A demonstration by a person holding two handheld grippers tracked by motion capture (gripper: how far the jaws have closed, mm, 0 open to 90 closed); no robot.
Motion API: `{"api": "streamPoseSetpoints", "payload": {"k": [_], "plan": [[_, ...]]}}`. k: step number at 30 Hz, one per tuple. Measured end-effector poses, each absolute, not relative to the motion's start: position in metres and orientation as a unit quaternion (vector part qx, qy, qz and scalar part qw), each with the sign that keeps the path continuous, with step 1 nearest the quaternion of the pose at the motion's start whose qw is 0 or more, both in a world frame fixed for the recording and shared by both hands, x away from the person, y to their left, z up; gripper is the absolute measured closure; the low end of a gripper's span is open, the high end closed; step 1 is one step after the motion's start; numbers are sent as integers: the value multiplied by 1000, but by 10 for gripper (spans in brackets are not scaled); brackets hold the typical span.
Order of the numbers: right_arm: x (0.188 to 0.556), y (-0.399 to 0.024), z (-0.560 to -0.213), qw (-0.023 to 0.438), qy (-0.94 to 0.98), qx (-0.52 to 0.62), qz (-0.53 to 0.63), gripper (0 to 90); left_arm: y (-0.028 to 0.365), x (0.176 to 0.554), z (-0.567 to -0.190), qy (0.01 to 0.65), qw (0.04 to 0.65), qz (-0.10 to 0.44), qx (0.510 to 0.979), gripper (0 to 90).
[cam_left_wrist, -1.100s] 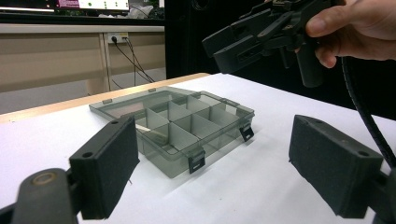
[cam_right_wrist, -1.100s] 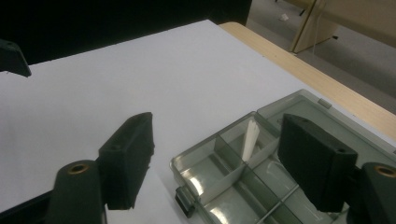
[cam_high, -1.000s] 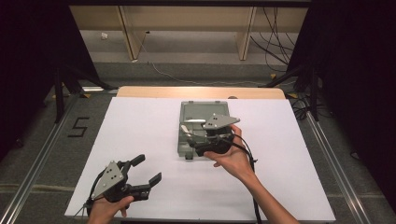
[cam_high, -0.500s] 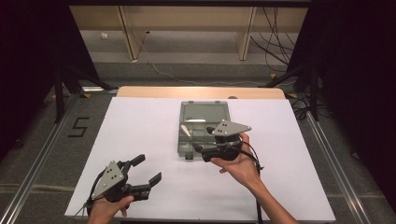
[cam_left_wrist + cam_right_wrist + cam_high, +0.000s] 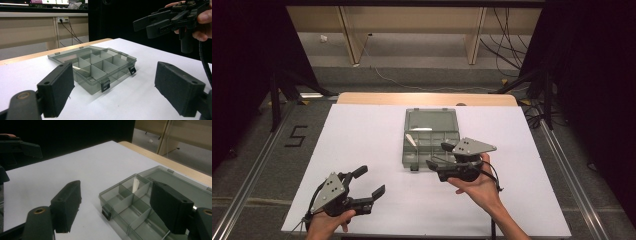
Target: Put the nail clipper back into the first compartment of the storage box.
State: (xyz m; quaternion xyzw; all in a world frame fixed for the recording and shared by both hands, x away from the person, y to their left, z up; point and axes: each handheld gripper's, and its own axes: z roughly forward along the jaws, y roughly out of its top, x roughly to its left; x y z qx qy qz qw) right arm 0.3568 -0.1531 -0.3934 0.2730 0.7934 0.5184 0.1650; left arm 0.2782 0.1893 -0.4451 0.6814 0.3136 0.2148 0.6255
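Now pulled back off the organizer box (image 5: 431, 136), right gripper (image 5: 438, 156), compared with a second ago when sitting over the middle of the compartments; hovering just at the box's near right corner, jaws spread wide, nothing held. Means, probably, a finished placing or checking pass and a retreat, or a re-line-up for the front latches; lid not yet closed. Left gripper (image 5: 372, 181) unchanged across the earlier pictures, parked low at the near left of the white table (image 5: 362, 150), well apart from the box, jaws also wide and empty. Box itself unmoved: centre of the table, toward the far side, lid folded flat away from the person. From the high view, overall layout and both hands clear, but compartment contents tiny. From the right gripper view, dividers up close, a small white piece (image 5: 135, 184) standing in a far cell, a black latch (image 5: 107, 213) on the near wall. From the left gripper view, two front latches, low side profile of the box, and the right gripper (image 5: 147, 26) hanging above table level, not touching the box.
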Motion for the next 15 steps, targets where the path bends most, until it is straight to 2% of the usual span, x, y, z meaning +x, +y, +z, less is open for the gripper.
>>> {"api": "streamPoseSetpoints", "payload": {"k": [15], "plan": [[345,-164,-405,161,786,277,529,241,189,278,-445,310,625,211,685,155]]}}
